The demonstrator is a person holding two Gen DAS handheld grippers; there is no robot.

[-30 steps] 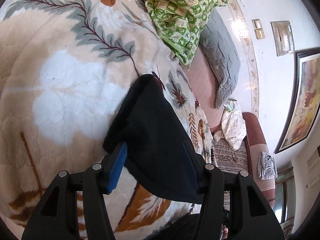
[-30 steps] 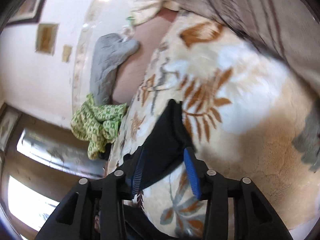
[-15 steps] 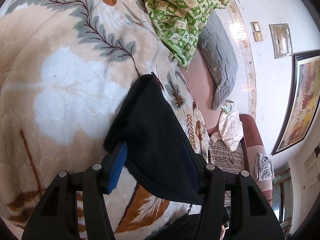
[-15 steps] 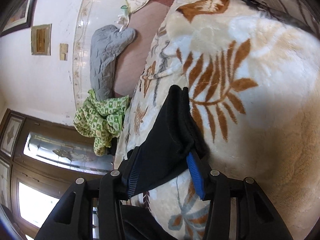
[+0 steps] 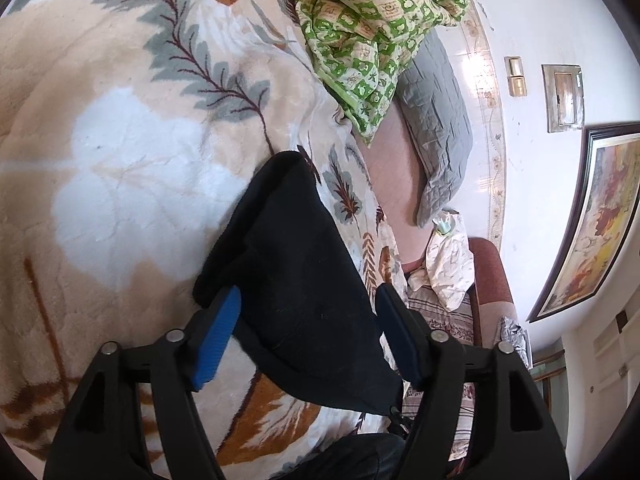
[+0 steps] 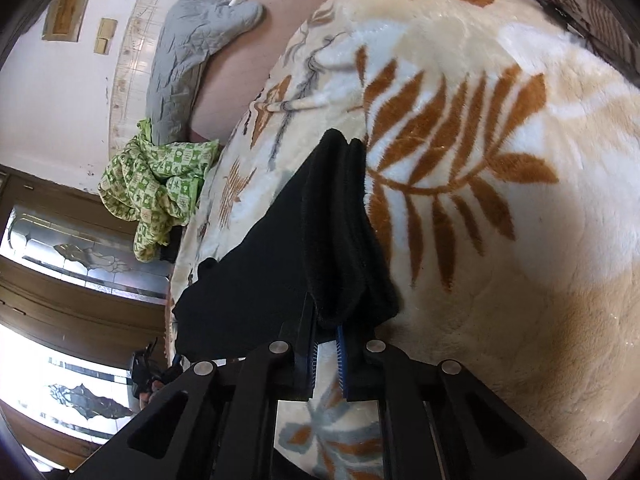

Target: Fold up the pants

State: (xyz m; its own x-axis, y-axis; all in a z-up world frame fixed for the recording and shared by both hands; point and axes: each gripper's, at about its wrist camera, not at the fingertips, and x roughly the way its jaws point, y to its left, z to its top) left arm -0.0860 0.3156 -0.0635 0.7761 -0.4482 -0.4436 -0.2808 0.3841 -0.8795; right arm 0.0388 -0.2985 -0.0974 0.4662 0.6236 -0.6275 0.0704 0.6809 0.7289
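Lying on the bed, the black pants (image 5: pixel 296 280) sat partly folded on a plush leaf-print blanket (image 5: pixel 132 168), near its edge. Left tongs (image 5: pixel 308 332) straddled one end of the pants: jaws were opening, blue pads (image 5: pixel 218 336) clear of the fabric on both sides, cloth between them but not pinched. So released on that side.

Right tongs (image 6: pixel 326 350) were clenched on the other end of the pants (image 6: pixel 320 232). Jaws were nearly together, a bunched fold of black fabric caught at the tips. From the right wrist view the pants ran away from the tongs as a narrow doubled strip, thick folded edge toward the brown fern pattern on the blanket (image 6: pixel 480 160), wider part spreading off to the left.

Beyond the blanket: a crumpled green patterned cloth (image 5: pixel 372 32) was heaped at the bed's far edge, a grey quilted pillow (image 5: pixel 440 128) just beside it against the white wall. A pale printed cloth (image 5: pixel 448 264) lay bunched further along, next to a striped fabric. A framed painting (image 5: pixel 600 224) hung on the wall to the right in the left wrist view. Glass-panelled wooden doors (image 6: pixel 60 280) showed at the left in the right wrist view.
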